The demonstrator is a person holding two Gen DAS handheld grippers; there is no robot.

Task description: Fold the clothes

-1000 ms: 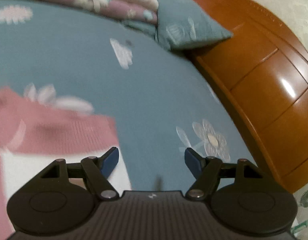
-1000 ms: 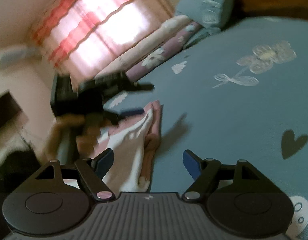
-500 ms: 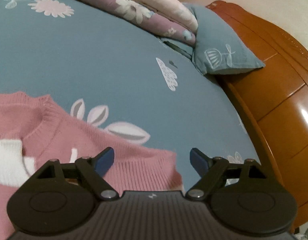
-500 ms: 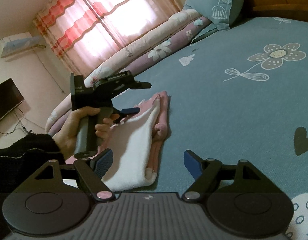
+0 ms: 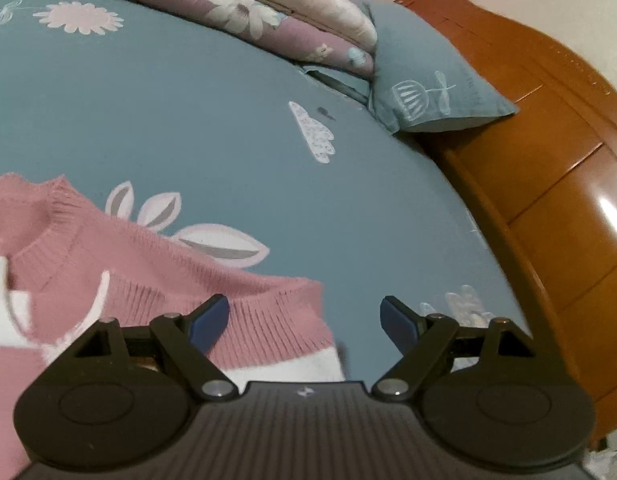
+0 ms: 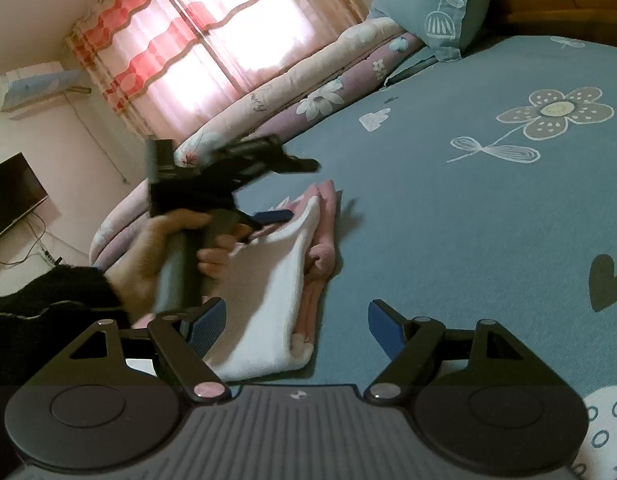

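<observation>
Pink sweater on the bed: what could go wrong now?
The left gripper is open right over the pink sweater's ribbed corner, so it might pinch only the top layer. The sweater lies folded in layers, so a tug could undo them. The right gripper is open and holds nothing down.

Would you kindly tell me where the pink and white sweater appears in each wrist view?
Left wrist: pink and white sweater fills lower left, ahead of the jaws.
Right wrist: it lies centre-left, under the left gripper.
Shared landmark: blue pillow, upper right.
</observation>
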